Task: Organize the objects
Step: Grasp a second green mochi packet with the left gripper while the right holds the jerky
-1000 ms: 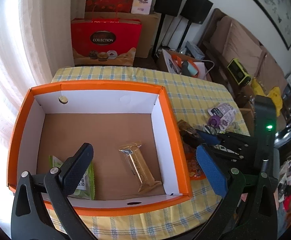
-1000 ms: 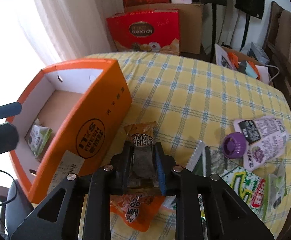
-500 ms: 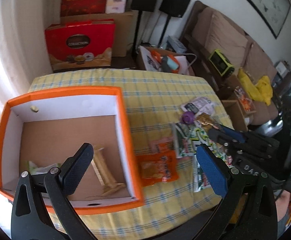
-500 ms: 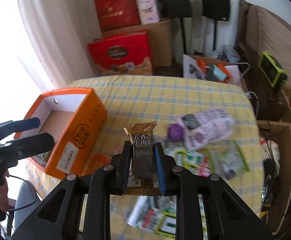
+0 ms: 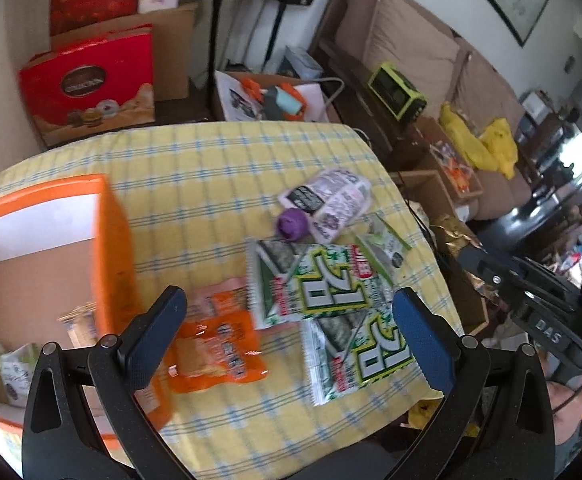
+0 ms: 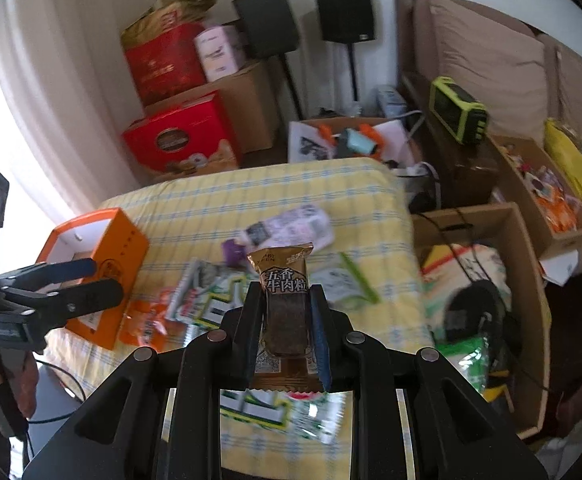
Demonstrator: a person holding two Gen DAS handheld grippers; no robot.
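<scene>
— Looking at the right tongs (image 6: 287, 322): what have they got?

— They are clamped on a brown snack bar (image 6: 285, 300), held upright between the pads, up in the air above the counter (image 6: 251, 196) and its yellow checked cloth.

— And the left tongs (image 5: 291, 332)?

— Spread wide apart with nothing between them, hanging over the packets: an orange packet (image 5: 215, 352) just beside the orange box (image 5: 111, 240), and two green-and-white packets (image 5: 323, 288) next to it.

— Anything in the box?

— A pale green packet (image 5: 15, 368) in the near corner, plus a long wrapper partly hidden by the wall. A pouch with a purple cap (image 5: 291, 225) lies farther back on the cloth.
</scene>
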